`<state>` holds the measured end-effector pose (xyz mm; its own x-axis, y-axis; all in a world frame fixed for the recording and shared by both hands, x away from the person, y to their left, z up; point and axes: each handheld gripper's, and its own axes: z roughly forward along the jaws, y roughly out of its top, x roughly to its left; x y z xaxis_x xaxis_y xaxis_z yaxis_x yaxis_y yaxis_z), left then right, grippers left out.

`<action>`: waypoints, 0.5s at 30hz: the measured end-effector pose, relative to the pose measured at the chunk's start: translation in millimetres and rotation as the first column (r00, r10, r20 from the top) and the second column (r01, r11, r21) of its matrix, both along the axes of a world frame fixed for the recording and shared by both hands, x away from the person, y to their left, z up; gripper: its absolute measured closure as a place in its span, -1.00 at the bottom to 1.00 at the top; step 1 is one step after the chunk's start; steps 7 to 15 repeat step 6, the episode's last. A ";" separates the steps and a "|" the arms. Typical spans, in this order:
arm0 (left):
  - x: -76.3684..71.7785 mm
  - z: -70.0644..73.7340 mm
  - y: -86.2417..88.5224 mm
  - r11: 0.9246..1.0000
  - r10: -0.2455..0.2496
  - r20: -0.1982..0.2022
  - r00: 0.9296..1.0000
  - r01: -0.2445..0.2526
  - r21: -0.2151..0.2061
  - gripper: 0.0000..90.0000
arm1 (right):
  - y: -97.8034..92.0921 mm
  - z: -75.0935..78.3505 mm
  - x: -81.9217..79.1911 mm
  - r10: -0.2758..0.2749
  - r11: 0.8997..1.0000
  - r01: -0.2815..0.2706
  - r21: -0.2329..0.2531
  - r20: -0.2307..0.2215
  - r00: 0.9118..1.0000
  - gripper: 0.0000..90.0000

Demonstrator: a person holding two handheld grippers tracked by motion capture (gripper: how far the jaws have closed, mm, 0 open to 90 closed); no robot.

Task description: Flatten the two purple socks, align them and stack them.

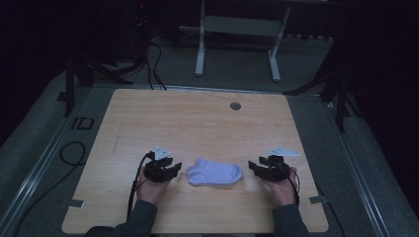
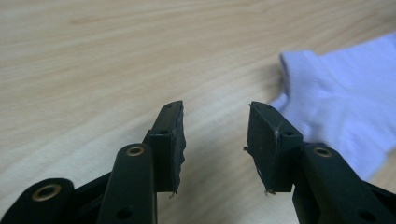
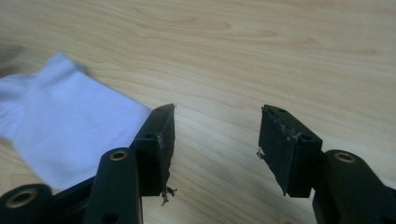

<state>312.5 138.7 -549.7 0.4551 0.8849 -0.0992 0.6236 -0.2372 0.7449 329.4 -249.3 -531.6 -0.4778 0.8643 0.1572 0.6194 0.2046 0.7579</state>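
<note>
A pale lilac sock (image 1: 214,172) lies flat on the wooden table (image 1: 197,123), near the front edge, between my two grippers. My left gripper (image 1: 176,168) rests on the table just left of the sock, open, nothing between its jaws. In the left gripper view that gripper (image 2: 215,135) points at bare wood, with the sock (image 2: 345,98) to the right of its jaws. My right gripper (image 1: 252,167) sits just right of the sock, open and empty. In the right gripper view this gripper (image 3: 215,140) stands over wood, the sock (image 3: 65,126) lying to its left.
A small round grommet (image 1: 235,105) sits in the table near its far edge. Beyond the table stands a white frame (image 1: 237,34) on the grey floor. Black stands and cables (image 1: 148,64) lie at the far left. Tape tabs mark the front corners.
</note>
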 end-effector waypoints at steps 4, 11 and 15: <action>4.2 -2.6 2.5 0.999 0.037 0.007 0.999 -0.037 0.024 0.25 | -10.2 -4.4 2.1 -0.038 0.999 0.038 -0.011 -0.003 0.999 0.01; 6.3 -3.6 5.0 0.997 0.065 0.008 0.998 -0.065 0.043 0.24 | -14.5 -6.4 3.4 -0.052 0.998 0.052 -0.031 0.005 0.999 0.00; 6.3 -3.6 5.0 0.997 0.065 0.008 0.998 -0.065 0.043 0.24 | -14.5 -6.4 3.4 -0.052 0.998 0.052 -0.031 0.005 0.999 0.00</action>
